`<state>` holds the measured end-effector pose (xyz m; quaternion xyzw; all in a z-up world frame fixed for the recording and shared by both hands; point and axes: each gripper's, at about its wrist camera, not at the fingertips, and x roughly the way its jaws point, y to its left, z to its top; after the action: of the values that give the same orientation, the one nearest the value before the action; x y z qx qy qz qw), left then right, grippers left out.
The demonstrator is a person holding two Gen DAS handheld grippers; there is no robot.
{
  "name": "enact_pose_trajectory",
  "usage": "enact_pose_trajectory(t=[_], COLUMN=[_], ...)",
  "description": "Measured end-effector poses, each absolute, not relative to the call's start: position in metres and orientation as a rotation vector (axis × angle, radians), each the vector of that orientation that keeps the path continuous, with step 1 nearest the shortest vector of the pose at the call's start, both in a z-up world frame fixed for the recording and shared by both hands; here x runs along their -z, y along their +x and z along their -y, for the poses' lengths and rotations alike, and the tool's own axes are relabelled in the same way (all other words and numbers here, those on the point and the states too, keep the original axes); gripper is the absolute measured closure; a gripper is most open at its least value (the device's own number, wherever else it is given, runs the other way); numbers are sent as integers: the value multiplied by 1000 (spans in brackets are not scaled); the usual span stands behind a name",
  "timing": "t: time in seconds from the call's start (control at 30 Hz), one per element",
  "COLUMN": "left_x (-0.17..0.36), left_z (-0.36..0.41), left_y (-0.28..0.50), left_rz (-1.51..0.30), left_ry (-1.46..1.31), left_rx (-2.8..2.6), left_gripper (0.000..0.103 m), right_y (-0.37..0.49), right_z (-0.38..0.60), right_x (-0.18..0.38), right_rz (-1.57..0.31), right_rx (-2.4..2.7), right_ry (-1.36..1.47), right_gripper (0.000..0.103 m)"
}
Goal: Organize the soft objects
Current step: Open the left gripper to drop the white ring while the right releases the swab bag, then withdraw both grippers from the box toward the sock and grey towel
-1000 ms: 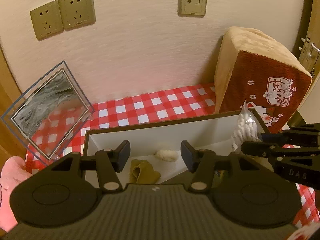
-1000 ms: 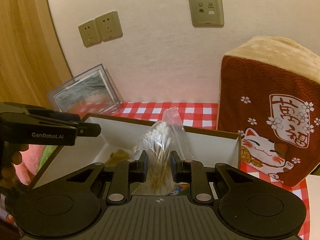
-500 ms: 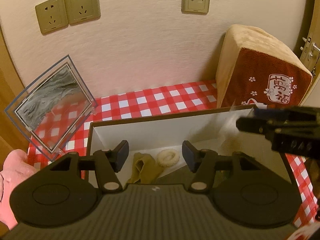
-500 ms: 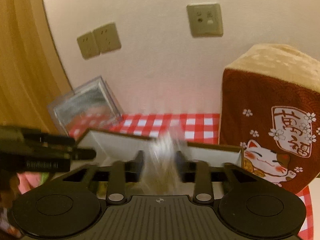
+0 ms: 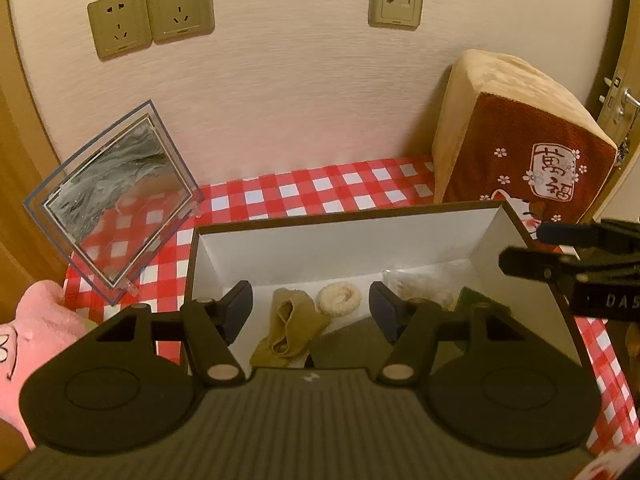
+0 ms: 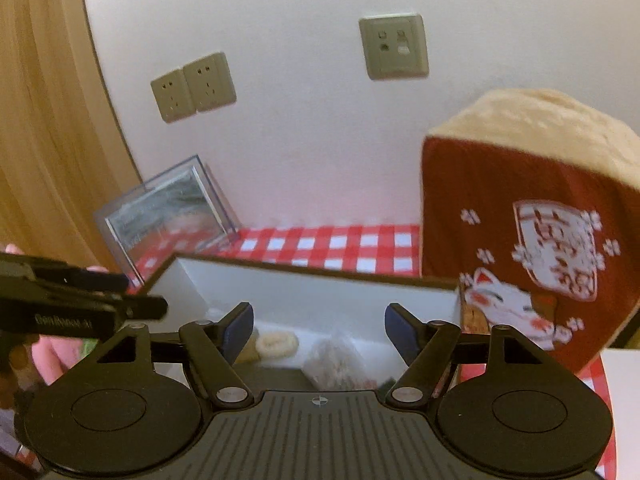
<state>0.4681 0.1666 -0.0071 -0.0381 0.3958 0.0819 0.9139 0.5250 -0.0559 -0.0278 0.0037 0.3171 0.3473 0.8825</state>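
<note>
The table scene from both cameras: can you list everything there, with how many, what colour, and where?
box: one, white inside with dark rim, open, on the tablecloth
sock: one, olive-brown, crumpled inside the box
fluffy ring: one, cream, inside the box beside the sock
bag of cotton swabs: one, clear, lying inside the box at the right
green item: one, inside the box's right end, too hidden to identify
tablecloth: one, red and white checks
cushion: one, red and tan with cat print, right
clear frame: one, leaning at left
pink plush: one, far left
wall sockets: three plates, olive
left gripper: black, opening, nothing between the fingers
right gripper: black, opening, above the bag
</note>
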Motion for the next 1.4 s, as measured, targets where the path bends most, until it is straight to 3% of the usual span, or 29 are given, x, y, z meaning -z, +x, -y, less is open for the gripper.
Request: enact_pose_trajectory(t=[1.4], left_x=[-8], left_z=[-98], left_y=[296], left_rz=[-840], left_ry=[-170], left_rx=[-141], left_gripper=[41], right_y=[366], right_z=[143], right_x=[21], right_rz=[-734], right_rx=[-753], right_ry=[78], right_gripper=[25])
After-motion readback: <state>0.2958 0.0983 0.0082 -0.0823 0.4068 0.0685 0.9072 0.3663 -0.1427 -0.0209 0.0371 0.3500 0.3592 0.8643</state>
